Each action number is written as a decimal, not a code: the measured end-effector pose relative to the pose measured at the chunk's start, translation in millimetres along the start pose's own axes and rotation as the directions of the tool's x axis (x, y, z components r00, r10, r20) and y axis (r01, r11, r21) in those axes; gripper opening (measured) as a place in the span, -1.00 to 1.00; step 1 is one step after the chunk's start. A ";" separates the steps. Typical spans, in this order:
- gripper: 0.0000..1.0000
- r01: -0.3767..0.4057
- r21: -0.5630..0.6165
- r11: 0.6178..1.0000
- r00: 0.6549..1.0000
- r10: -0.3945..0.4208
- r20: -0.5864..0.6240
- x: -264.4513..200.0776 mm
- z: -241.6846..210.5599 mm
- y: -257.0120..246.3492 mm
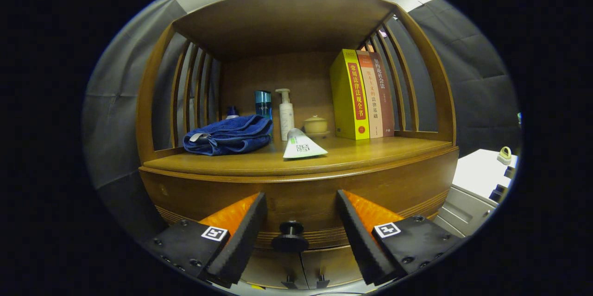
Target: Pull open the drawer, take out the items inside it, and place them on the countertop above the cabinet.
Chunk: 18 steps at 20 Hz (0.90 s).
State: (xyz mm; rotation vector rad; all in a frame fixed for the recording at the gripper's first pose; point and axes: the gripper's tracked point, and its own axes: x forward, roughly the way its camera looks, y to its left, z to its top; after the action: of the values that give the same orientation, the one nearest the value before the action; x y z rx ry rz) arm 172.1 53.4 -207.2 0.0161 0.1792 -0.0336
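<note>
Drawer knob point(290, 236) between wide-apart fingers point(241, 236), untouched; gripper point(301, 203) faces closed drawer point(301, 194) front.

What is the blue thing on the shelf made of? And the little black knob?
The blue towel looks like soft terry cloth: it is folded, with a fuzzy, matte surface. The knob, between the open gripper fingers, looks like hard plastic or painted metal; its smooth dark sheen leaves that open.

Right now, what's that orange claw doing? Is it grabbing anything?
Gripper: open, holding nothing. Its fingers stand on either side of the black drawer knob, not touching it.
</note>
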 end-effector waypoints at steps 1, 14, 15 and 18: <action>0.98 0.001 -0.004 1.000 1.000 -0.001 0.000 -0.6 -0.2 0.9; 0.97 -0.001 0.049 0.999 0.994 -0.004 0.106 -106.6 111.2 3.6; 0.97 -0.007 0.081 0.997 0.992 -0.003 0.130 -122.4 123.3 -0.3; 0.97 -0.013 0.132 0.991 0.979 -0.014 0.203 -170.8 158.0 -18.4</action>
State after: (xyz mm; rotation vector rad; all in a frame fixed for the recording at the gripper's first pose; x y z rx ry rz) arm 31.5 37.5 -21.5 0.1452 -0.0287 -0.0472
